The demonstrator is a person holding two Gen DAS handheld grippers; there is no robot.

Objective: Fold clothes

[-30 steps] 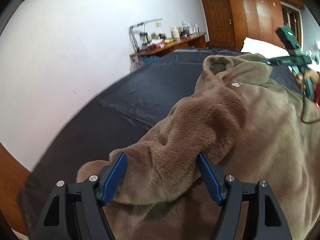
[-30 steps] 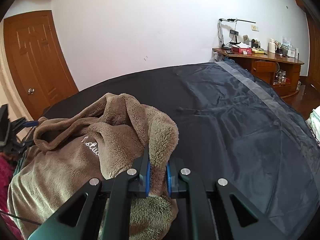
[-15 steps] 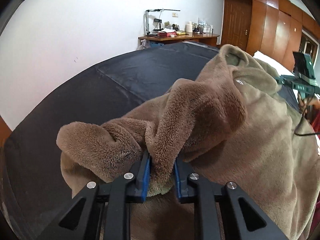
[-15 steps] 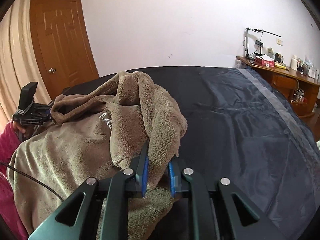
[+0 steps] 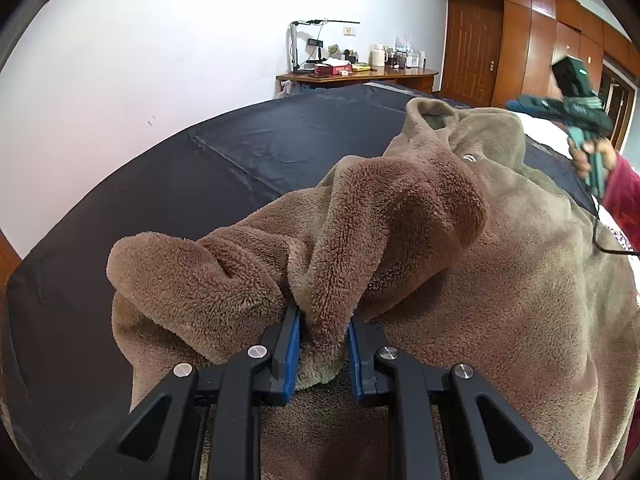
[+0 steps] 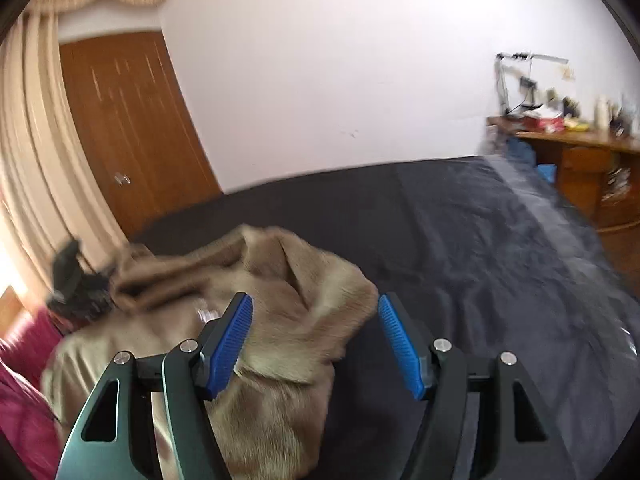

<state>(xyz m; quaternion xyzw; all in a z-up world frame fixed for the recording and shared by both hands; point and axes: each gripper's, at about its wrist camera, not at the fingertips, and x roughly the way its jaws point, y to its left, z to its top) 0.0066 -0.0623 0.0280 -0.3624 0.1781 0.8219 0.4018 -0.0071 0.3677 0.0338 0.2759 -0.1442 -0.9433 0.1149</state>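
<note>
A brown fleece garment (image 5: 500, 280) lies bunched on a bed under a black sheet (image 5: 200, 184). My left gripper (image 5: 322, 320) is shut on a thick fold of the fleece, which bulges up between its blue pads (image 5: 292, 344). In the right wrist view, which is motion-blurred, the same garment (image 6: 288, 308) lies below my right gripper (image 6: 316, 316), whose blue pads (image 6: 230, 340) stand wide apart with nothing held. In the left wrist view the right gripper (image 5: 576, 100) shows at the far right, raised in a person's hand, its jaws unseen.
A wooden desk (image 5: 360, 76) with a lamp and clutter stands against the white wall beyond the bed. Wooden doors (image 6: 132, 128) and wardrobe panels (image 5: 540, 52) line the room. A red sleeve (image 5: 624, 200) and a cable are at the right edge.
My right gripper let go of the fleece, opened wide and lifted away. My left gripper closed on a fold a second ago and still holds it, slightly raised.
</note>
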